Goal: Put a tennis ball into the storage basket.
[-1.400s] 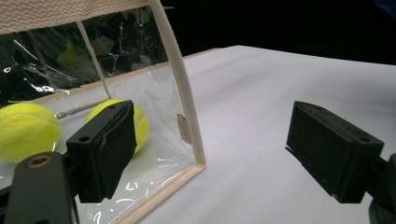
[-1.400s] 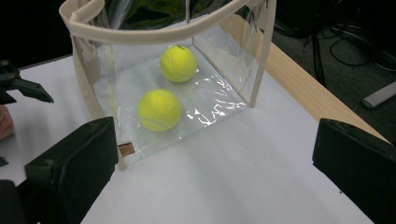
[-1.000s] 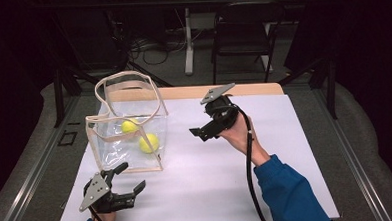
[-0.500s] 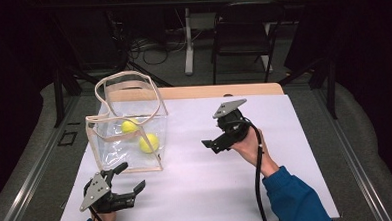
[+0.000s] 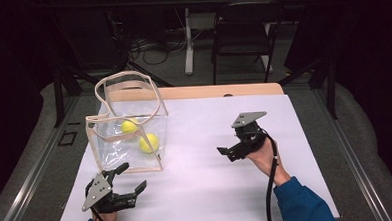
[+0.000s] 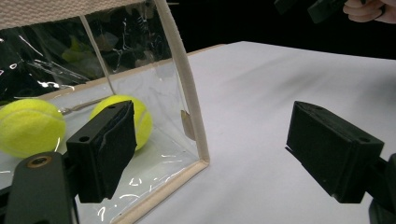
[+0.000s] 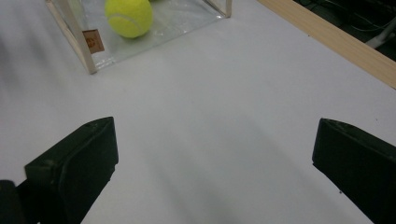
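Both grippers were unloaded at this moment. Left gripper rested low near the front edge of the white table cover, its jaws spread wide with nothing between them, just in front of the clear bag. Right gripper was held above the cover on the right side, well apart from the bag, jaws likewise spread wide and empty; the right gripper view showed only bare white surface between its two pads.

The clear bag stood upright on the left half of the cover, its beige-trimmed mouth open upward and its strap handles looped above the rim. Two tennis balls lay on its floor: the nearer ball toward the front right corner, the farther ball behind it and to the left. In the left gripper view the balls sat near each other, behind the transparent wall and the corner trim. No further ball lay on the white cover.

Judged from this layout, the loading of balls into the bag appeared complete or nearly so: both visible balls were contained and both grippers were free. What probably remained, if anything, was handling of the bag itself, such as taking the handles or moving it. The frames gave no firm sign of which.
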Available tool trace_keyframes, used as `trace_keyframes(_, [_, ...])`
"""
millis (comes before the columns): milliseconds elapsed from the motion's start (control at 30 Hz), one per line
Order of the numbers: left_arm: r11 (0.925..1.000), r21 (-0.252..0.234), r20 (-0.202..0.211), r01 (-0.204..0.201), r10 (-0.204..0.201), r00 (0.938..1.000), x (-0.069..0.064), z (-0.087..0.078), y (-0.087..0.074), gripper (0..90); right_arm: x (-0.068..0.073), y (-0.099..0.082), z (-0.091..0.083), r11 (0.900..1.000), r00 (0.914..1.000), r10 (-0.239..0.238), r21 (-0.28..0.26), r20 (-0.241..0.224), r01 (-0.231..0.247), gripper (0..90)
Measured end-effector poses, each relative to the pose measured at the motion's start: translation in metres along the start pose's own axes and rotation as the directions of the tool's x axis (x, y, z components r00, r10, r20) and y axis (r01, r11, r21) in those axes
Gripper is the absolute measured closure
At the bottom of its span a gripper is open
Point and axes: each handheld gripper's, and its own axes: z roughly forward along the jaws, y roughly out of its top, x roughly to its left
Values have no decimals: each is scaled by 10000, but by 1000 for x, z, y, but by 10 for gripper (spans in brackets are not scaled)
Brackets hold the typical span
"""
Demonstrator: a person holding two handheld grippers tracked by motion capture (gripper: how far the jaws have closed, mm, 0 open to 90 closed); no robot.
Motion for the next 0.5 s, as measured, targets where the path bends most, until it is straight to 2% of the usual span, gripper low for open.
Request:
trace_keyframes(233, [10000, 51, -37, -2, 2, 10000, 1, 1, 0, 159, -2, -27, -5, 9995, 9995, 305, 23, 72, -306, 0])
trace_keyframes(500, [10000, 94, -35, -18, 19, 10000, -1, 2, 0, 159, 0, -50, -9, 9992, 9991, 400, 77, 132, -401, 0])
